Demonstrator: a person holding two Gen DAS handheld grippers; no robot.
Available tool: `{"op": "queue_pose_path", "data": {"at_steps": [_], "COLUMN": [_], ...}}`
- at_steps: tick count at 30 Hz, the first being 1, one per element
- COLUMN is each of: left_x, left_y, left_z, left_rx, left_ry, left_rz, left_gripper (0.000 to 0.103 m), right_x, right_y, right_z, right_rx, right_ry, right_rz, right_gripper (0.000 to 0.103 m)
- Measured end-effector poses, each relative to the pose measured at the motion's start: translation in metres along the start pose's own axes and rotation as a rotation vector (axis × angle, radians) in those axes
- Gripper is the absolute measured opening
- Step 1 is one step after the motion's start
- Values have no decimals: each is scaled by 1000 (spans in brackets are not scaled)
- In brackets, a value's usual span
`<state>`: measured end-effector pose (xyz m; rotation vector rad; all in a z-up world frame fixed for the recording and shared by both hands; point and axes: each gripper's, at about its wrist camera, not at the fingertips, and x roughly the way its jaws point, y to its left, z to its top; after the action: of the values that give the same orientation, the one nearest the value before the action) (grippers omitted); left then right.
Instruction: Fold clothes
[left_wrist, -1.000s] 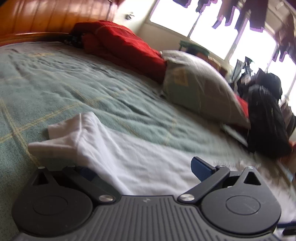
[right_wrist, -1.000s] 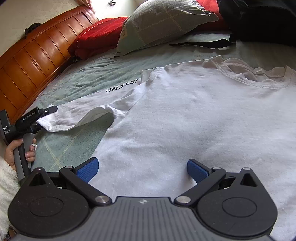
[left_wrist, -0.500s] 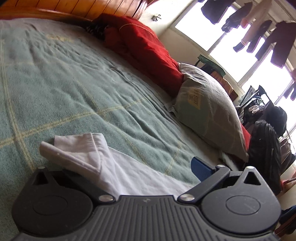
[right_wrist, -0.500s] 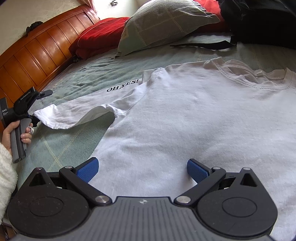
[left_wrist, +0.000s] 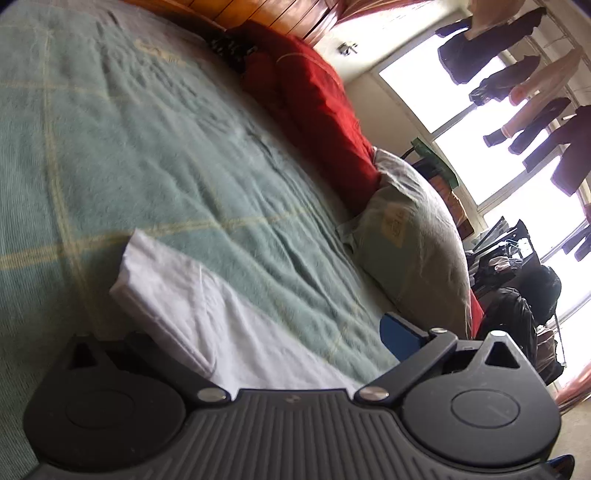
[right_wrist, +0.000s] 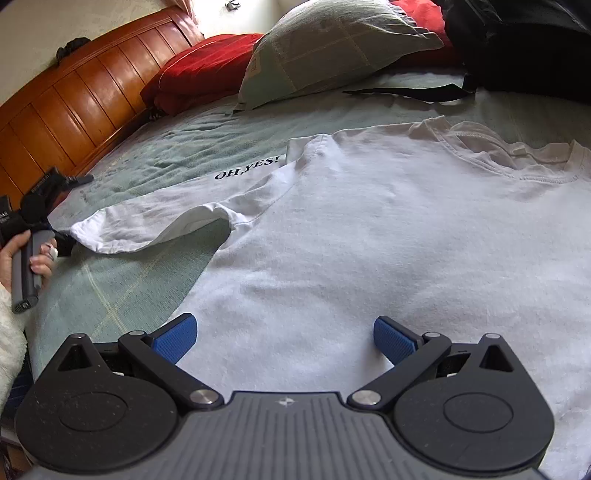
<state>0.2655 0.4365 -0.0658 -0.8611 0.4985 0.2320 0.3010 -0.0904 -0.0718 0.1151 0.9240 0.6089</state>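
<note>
A white long-sleeved T-shirt (right_wrist: 388, 236) lies flat on the green bedspread (right_wrist: 122, 291), collar at the far right, with "OH,YES!" printed by the shoulder. Its left sleeve (right_wrist: 155, 221) stretches out towards the headboard. In the left wrist view the sleeve's cuff end (left_wrist: 177, 295) drapes over the left finger of my left gripper (left_wrist: 288, 332), whose jaws stand wide apart; only the right blue pad (left_wrist: 399, 332) shows. A hand (right_wrist: 26, 258) holds that gripper beside the cuff. My right gripper (right_wrist: 284, 338) stands open low over the shirt's body, holding nothing.
A wooden headboard (right_wrist: 74, 103) runs along the left. A red quilt (right_wrist: 199, 70), a grey-green pillow (right_wrist: 332, 44) and a black bag (right_wrist: 517, 40) lie at the far side of the bed. Clothes (left_wrist: 517, 74) hang by the window.
My left gripper has rolled and swung towards the headboard, and the sleeve cuff has shifted with it and lies straighter. The right gripper has stayed where it was.
</note>
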Motion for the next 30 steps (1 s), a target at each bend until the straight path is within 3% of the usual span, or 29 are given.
{"op": "queue_pose_path", "data": {"at_steps": [3,6,11,12,14,17,20,24,30], "left_x": [-1,3,2,3,4,6,6,-2,-11], "left_y": [6,18,34,34,35,28,15,-3,-13], "left_z": [1,-1,-2,-2,0,1,3,16,31], "left_rx": [-42,-69,-97,-92,-82,-3,97,184,257], "left_ry": [-6,6,-19,-20,-23,-25,-41,-84,-135], "left_rz": [-17,24,44,66,109,189,229,217,212], "left_gripper": [100,96,63,57,31,11,7,6,7], "right_x": [0,0,2,2,2,2,2,0,-1], "right_y": [0,0,2,2,3,5,6,5,6], "right_z": [-1,-1,-3,-3,-4,-5,-5,-3,-3], "right_rx": [-3,-7,-21,-23,-27,-41,-48,-36,-39], "right_ry": [-2,-3,-3,-4,-6,-7,-4,-3,2], "right_rz": [-2,-4,-10,-12,-17,-27,-32,-28,-29], "right_gripper": [103,103,103,103,103,103,103,103,103]}}
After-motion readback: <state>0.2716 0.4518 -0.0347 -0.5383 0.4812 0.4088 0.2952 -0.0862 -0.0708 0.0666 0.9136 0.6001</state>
